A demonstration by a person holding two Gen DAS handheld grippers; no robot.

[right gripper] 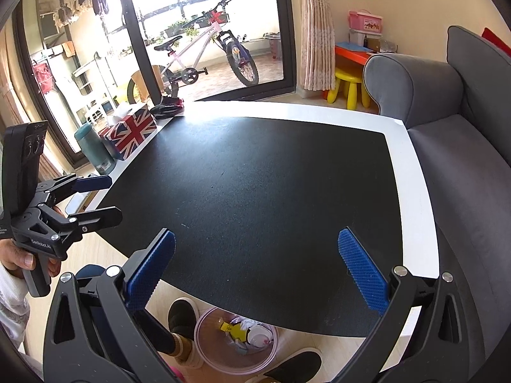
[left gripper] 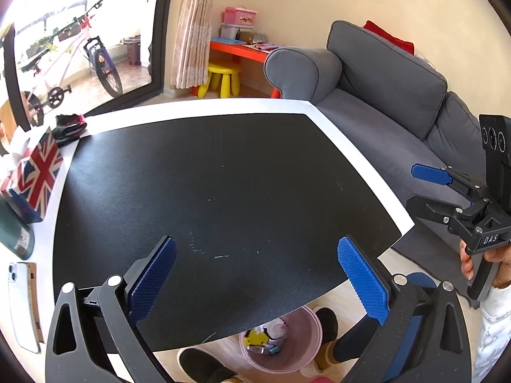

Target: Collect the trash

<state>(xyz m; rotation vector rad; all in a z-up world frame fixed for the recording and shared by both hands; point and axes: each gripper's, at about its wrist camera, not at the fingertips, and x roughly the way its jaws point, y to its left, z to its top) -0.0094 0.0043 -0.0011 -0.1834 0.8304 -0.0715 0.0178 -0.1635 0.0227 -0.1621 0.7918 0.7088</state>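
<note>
Both tongs hung over the near edge of the desk (left gripper: 348, 146), a white top covered almost wholly by a black mat (left gripper: 223, 191). The left tongs (left gripper: 257, 274) stood spread wide with nothing between their blue pads (left gripper: 153, 282), and the right tongs (right gripper: 257, 266) were likewise spread wide and held nothing. Each pair also showed in the other camera, off to the side and gaping.

The trash (right gripper: 246, 332) lay in a pink bin (right gripper: 204, 348) on the floor, partly tucked under the near desk edge: a yellow wrapper, a white crumpled piece and some smaller bits that were too small to tell apart. From the left wrist view the same bin (left gripper: 306, 348) sat between the person's dark slippers (left gripper: 201, 362).

Along the left side of the desk stood a Union Jack tissue box (right gripper: 131, 132), with a teal flask (right gripper: 94, 150) just beside it on the near side and a dark folded item with red trim (right gripper: 167, 108) at the far corner. A white phone (left gripper: 20, 303) lay near the edge in the left wrist view.

A grey sofa (left gripper: 383, 79) ran along the right side of the desk. Beyond it were a yellow stool (left gripper: 222, 78) under a red children's table (left gripper: 239, 49), and a bicycle (right gripper: 207, 54) stood behind the glass door
</note>
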